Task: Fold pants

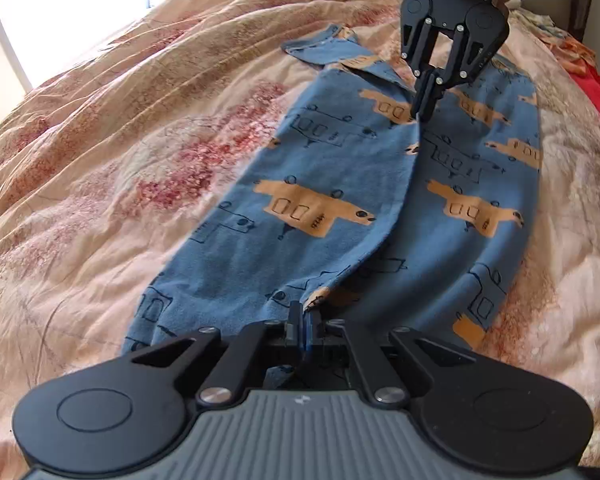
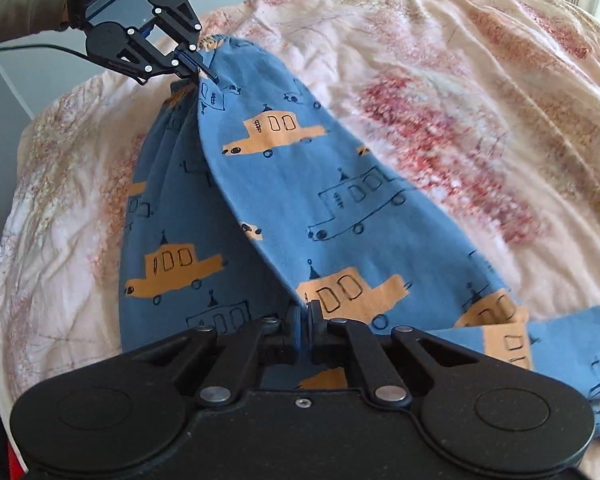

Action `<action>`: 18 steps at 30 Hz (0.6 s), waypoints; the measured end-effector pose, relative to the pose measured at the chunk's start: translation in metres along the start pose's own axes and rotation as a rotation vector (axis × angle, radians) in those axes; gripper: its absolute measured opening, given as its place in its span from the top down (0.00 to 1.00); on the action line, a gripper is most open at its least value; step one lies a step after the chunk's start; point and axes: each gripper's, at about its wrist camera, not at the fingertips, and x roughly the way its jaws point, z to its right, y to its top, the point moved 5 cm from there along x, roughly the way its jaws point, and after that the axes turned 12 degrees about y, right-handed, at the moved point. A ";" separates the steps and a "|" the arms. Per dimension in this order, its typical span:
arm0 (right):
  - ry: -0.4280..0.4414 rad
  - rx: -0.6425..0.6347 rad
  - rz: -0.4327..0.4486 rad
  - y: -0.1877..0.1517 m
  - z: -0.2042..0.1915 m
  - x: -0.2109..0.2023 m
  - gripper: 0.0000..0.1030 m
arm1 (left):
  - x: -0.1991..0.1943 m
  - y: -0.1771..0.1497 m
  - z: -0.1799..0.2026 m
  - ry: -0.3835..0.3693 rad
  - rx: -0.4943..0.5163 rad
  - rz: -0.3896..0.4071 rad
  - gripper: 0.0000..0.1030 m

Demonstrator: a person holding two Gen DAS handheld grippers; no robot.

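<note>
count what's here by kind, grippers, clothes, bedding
grippers: 2, left gripper and right gripper, each shut on the pants
clothes: 1, blue pants with orange cars
bedding: 1, floral quilt
total: 4

No text, label or number is legible.

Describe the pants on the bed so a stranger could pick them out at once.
Start from the bed's crumpled peach bedspread with reddish blotches. Lying lengthwise across it are the pants, pinched at opposite ends by the left gripper and right gripper. They are the only blue fabric there, printed with orange and outlined cars.
</note>
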 end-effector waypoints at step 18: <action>-0.192 -0.254 -0.034 -0.018 -0.030 0.034 0.72 | 0.005 0.011 0.016 0.137 0.128 -0.016 0.95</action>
